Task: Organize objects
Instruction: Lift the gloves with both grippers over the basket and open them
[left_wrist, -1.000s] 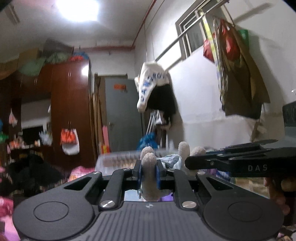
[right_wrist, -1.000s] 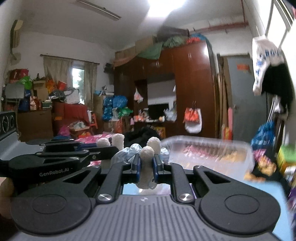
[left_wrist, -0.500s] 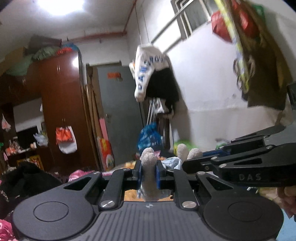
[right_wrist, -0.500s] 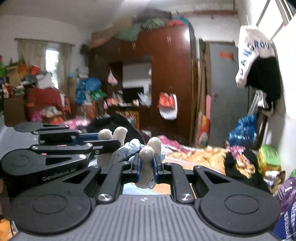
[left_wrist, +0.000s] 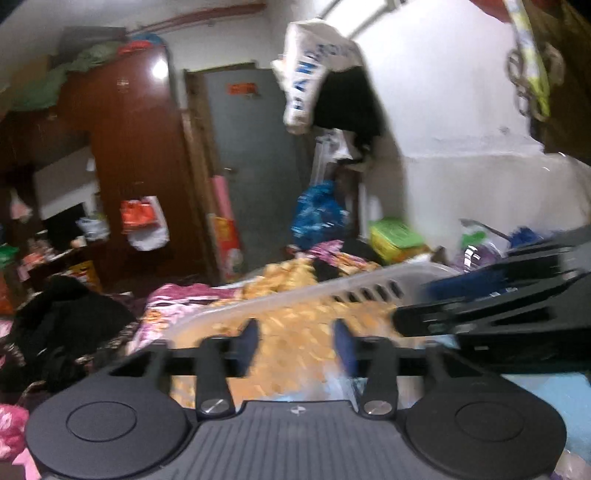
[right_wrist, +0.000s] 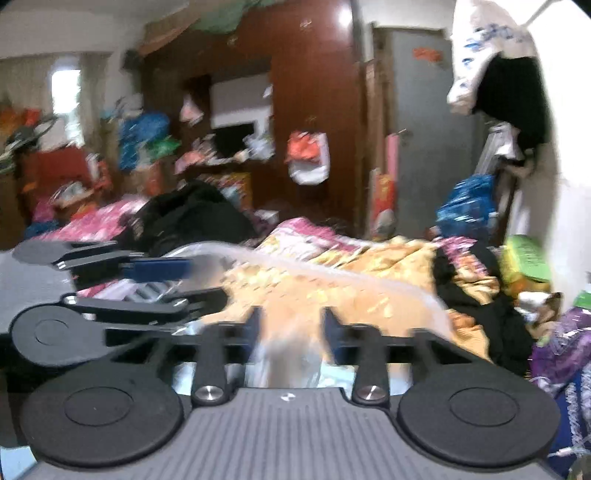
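Observation:
My left gripper (left_wrist: 295, 341) is open and empty above a clear plastic bin (left_wrist: 354, 288). My right gripper (right_wrist: 291, 325) is open too; a blurred pale shape, perhaps the cream plush toy (right_wrist: 284, 365), lies low between and below its fingers. The bin's rim (right_wrist: 332, 273) curves across the right wrist view. The right gripper shows at the right of the left wrist view (left_wrist: 498, 314), and the left gripper at the left of the right wrist view (right_wrist: 122, 295). Both views are motion-blurred.
The bin rests on a bed with an orange-yellow quilt (right_wrist: 369, 295) and pink bedding (left_wrist: 177, 299). Black clothes (left_wrist: 62, 325) are piled at the left. A brown wardrobe (left_wrist: 129, 166), a grey door (left_wrist: 251, 155) and a white wall with hanging clothes (left_wrist: 325, 81) stand behind.
Both grippers held the plush toy by its limbs; both have opened and the toy has dropped out of the jaws. The views tilted down toward the bin and bed.

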